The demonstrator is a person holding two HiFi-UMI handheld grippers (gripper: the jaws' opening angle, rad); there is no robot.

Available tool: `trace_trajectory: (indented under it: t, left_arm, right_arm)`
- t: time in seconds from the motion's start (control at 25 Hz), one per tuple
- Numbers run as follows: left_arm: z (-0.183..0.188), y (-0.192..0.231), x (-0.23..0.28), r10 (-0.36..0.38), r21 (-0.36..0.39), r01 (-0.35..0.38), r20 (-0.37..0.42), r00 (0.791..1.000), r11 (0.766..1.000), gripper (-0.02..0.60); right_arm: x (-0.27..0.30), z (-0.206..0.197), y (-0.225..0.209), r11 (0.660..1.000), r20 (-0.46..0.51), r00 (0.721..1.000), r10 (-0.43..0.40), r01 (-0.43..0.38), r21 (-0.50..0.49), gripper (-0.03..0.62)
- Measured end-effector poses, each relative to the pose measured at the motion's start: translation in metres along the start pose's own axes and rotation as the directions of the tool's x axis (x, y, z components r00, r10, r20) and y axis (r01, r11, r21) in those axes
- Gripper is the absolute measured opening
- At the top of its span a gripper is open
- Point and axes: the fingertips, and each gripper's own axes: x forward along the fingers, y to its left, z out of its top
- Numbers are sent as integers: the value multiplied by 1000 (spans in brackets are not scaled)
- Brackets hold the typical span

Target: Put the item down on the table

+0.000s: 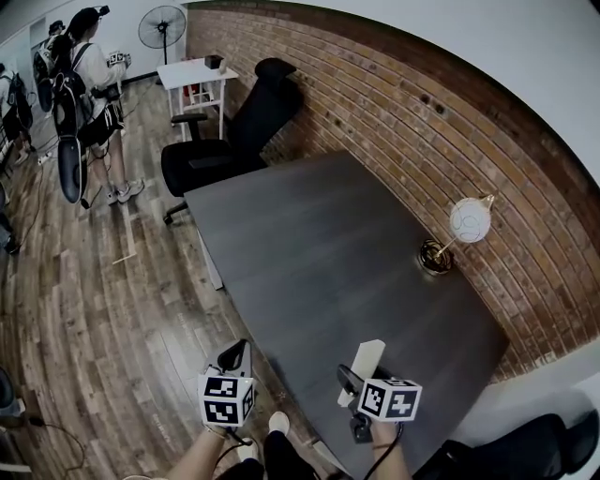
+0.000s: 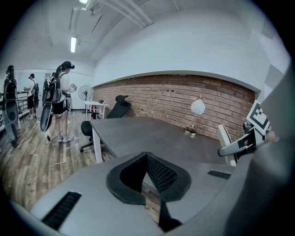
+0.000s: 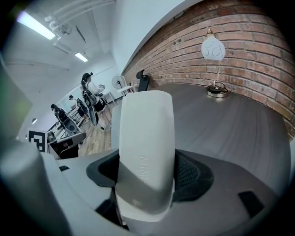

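Observation:
A flat white oblong item point(image 3: 146, 147) with raised lettering stands upright between the jaws of my right gripper point(image 3: 150, 173), which is shut on it. In the head view the white item point(image 1: 366, 364) sticks up from the right gripper point(image 1: 361, 380) over the near edge of the dark grey table point(image 1: 328, 253). My left gripper point(image 1: 234, 361) hovers off the table's near left corner, above the wood floor. In the left gripper view its jaws point(image 2: 146, 177) meet with nothing between them, and the white item point(image 2: 226, 140) shows at the right.
A small lamp with a round white shade point(image 1: 469, 221) and a dark base point(image 1: 434, 256) stands by the brick wall. A black office chair point(image 1: 234, 141) sits at the table's far end, a white side table point(image 1: 194, 77) and a fan point(image 1: 161, 28) behind. People point(image 1: 89, 94) stand on the floor at left.

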Motion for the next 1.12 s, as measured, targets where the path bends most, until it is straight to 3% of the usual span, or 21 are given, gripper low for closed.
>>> trace_trajectory:
  t: [0.6, 1.12]
  left_arm:
    - [-19, 9, 24, 35, 3, -35, -47, 998, 999, 17]
    - [-25, 4, 41, 46, 4, -46, -64, 997, 999, 17]
  right_arm:
    - [58, 25, -10, 992, -54, 999, 0, -7, -129, 314]
    - [92, 38, -19, 955, -105, 994, -33, 0, -297, 314]
